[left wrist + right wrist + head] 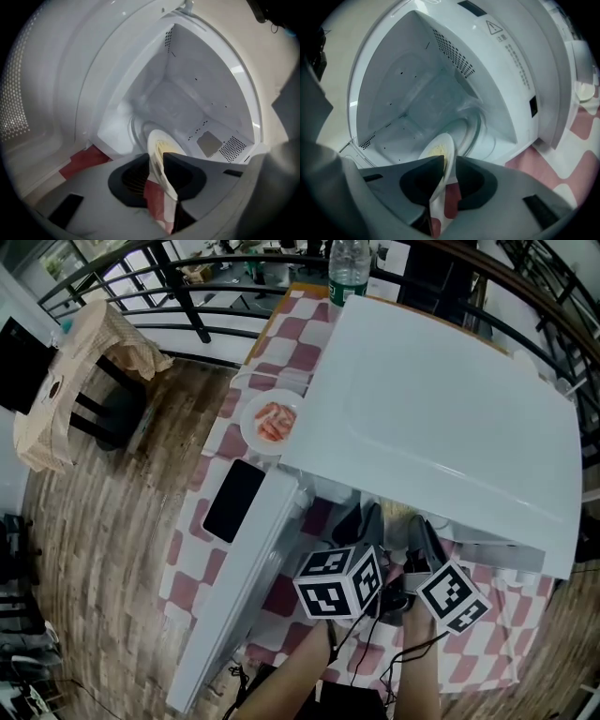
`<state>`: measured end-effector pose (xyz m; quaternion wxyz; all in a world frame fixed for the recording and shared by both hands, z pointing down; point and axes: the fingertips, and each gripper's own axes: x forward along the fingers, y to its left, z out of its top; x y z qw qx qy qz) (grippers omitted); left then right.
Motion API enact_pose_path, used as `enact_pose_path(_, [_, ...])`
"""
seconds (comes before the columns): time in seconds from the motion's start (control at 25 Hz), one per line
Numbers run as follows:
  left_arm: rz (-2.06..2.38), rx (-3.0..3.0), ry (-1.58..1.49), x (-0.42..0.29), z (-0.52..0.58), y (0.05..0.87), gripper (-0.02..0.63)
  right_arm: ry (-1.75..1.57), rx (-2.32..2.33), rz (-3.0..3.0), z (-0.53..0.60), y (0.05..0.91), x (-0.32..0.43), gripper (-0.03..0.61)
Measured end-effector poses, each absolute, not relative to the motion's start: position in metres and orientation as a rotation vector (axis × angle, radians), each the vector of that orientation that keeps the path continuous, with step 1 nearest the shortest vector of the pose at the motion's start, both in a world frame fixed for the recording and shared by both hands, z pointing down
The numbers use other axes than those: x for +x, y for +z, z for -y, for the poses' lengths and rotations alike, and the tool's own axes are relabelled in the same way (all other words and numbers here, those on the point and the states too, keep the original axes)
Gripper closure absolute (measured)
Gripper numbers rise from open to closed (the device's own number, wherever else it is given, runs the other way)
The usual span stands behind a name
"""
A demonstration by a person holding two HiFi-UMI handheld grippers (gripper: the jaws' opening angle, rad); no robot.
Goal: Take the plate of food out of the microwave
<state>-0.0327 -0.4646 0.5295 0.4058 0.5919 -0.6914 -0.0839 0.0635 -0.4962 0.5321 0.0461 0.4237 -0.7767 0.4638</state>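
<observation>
Left gripper [157,157]: jaws clamped on the rim of the plate of food [159,144], lower centre of the head view.
Right gripper [449,161]: jaws gripping the same rim, just beside the left one.
Plate of food: edge-on at the mouth of the microwave [441,399], yellowish food on it.
Door [248,559]: swung open at lower left, close beside the left gripper.
Around: second plate [272,421] with red food on the checked tablecloth [291,343], left of the microwave; bottle [349,273] at the top edge; cloth-draped chair [84,362] upper left.

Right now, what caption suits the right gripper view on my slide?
Right tongs clamp the rim of the plate in front of the open microwave.
</observation>
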Motion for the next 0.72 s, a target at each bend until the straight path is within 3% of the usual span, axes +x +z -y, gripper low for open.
enact_pose_path(0.32, [1.716, 1.501, -0.251, -0.029, 0.463, 0.53, 0.537, 1.49, 1.31, 2.393, 0.493, 0.53, 0.067, 0.538])
enact_pose_path(0.72, [1.729, 1.532, -0.236, -0.024, 0.451, 0.526, 0.531, 1.386, 1.351, 2.39, 0.48, 0.525, 0.073, 0.529])
